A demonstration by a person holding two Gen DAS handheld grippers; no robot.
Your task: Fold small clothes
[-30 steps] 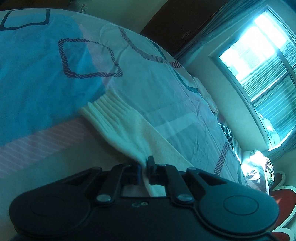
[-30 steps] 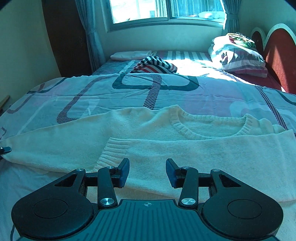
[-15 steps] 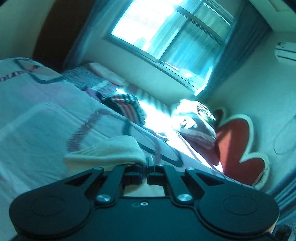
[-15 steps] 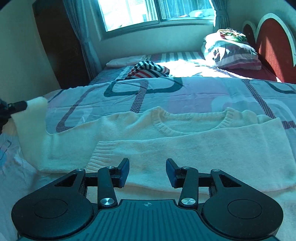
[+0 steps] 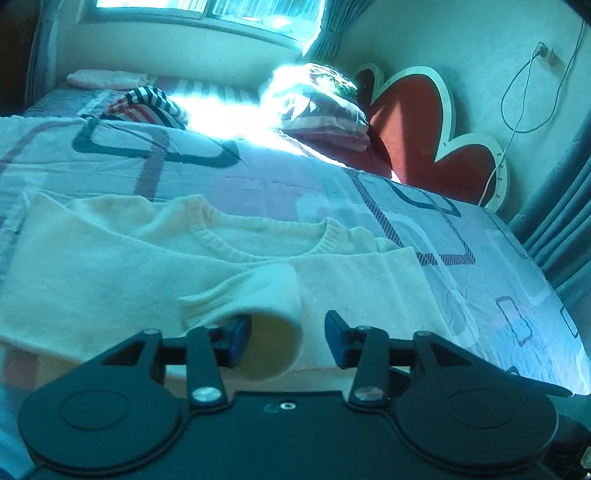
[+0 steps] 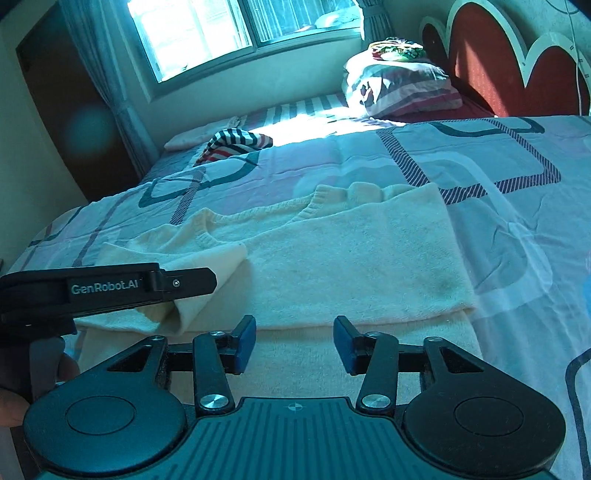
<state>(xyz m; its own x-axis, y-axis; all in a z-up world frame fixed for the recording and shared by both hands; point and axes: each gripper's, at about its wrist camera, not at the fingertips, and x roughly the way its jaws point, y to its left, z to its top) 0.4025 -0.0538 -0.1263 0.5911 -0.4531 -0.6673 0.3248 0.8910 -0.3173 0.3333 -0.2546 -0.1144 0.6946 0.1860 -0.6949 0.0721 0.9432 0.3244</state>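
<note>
Sleeve (image 5: pixel 255 295) now lies across the cream sweater (image 6: pixel 351 258) on the bed (image 6: pixel 517 155); left hand-held gripper (image 5: pixel 288 332) opening, releasing it, right hand-held gripper (image 6: pixel 294 339) opening, empty. Sleeve fold ends; next, grasp right side.

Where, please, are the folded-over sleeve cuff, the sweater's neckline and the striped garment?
sleeve cuff (image 5: pixel 255 295), left wrist view, its top fold.
neckline (image 5: pixel 236 251), left wrist view, ribbed collar.
striped garment (image 6: pixel 236 142), right wrist view, its middle.

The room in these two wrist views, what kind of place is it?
Most likely a home bedroom: a bed with a patterned cover, a pillow against a red scalloped headboard, and a curtained window. A cream sweater lies spread on the bed.
</note>
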